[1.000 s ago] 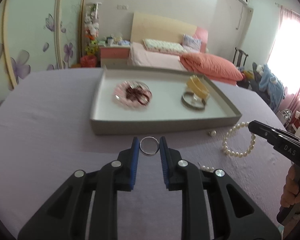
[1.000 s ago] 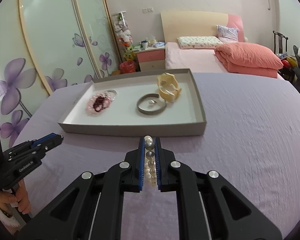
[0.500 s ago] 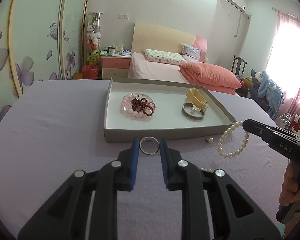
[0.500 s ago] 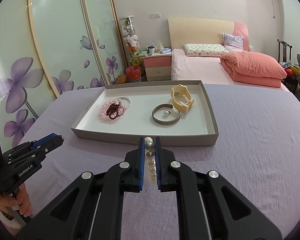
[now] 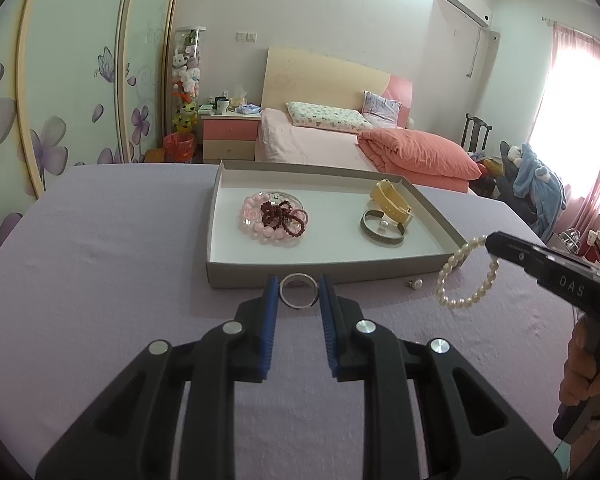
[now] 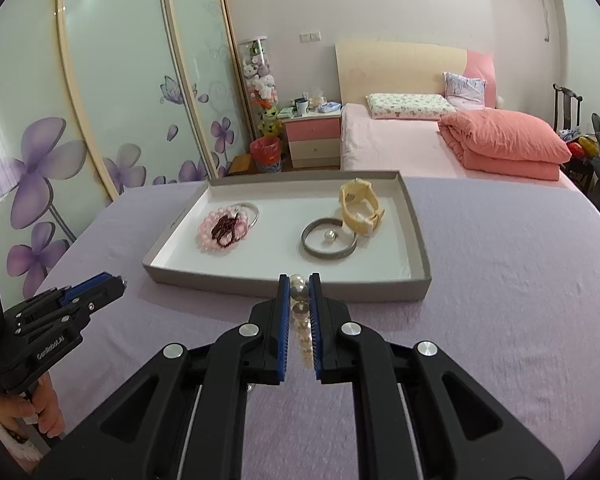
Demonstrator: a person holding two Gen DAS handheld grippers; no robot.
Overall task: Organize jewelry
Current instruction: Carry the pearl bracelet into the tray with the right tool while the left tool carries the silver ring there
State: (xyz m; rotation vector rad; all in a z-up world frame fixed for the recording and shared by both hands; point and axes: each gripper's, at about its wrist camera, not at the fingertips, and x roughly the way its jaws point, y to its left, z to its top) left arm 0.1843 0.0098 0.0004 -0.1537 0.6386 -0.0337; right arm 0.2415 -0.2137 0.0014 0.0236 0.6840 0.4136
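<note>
Two loads ride above the worktop (image 5: 100, 260), short of the tray (image 5: 432, 208). Your left tool (image 5: 299, 294) pinches a silver ring (image 5: 299, 291) edge-on; it could twist out. Your right tool (image 6: 299, 292), pressed onto the pearl bracelet (image 6: 300, 312), trails a loop that could snag the rim.

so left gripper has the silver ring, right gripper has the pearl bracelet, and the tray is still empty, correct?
Not empty. The left wrist view shows the tray already holding a pink and dark red bead pile, a silver bangle and a cream watch. The left gripper holds the silver ring; the right gripper holds the pearl bracelet.
</note>
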